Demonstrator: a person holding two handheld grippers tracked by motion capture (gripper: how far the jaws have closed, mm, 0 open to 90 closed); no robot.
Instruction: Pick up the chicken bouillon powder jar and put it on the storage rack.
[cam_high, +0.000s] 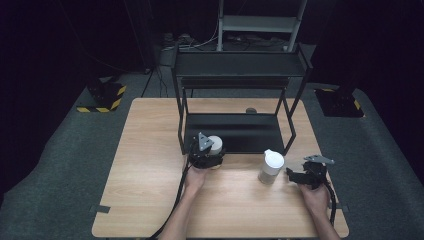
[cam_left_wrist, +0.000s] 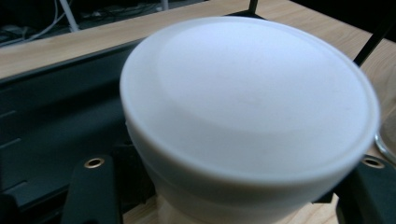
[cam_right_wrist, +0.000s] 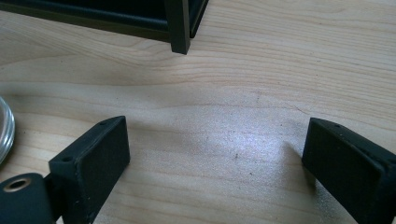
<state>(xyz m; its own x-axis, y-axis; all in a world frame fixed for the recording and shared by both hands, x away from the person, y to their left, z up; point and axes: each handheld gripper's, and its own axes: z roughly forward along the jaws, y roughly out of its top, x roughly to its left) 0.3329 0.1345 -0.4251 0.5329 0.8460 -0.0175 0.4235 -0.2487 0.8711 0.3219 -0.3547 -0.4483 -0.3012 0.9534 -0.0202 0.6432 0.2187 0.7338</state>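
in the high view the left gripper (cam_high: 206, 156) sits just left of the middle of the frame, at the front edge of the black metal shelf rack (cam_high: 240, 95) that stands on the far half of the wooden table (cam_high: 150, 190). its jaws are clamped around a white-lidded jar (cam_high: 215, 144), which stands at the rack's lower left front corner, right by the rack's low tray. the left hand (cam_high: 194, 178) comes up from the bottom of the frame behind the gripper, with the black cable trailing down along the forearm.

in the left gripper view the jar's white lid (cam_left_wrist: 247, 100) takes up the middle of the frame, slightly blurred, and the two black jaws press against the jar's sides at the lower left and lower right. the dark tray of the rack lies behind it on the left.

the right gripper (cam_high: 306, 174) lies at the lower right of the high view, held by the right hand (cam_high: 316, 197) low over the table. its jaws stand wide apart with nothing between them; in the right gripper view bare wood shows between the two black pads (cam_right_wrist: 93, 163), and a rack leg (cam_right_wrist: 180, 25) stands at the top of the frame.

a second container, a clear bottle with a white spouted cap (cam_high: 271, 166), stands upright on the table between the two grippers, just to the left of the right gripper and apart from it.
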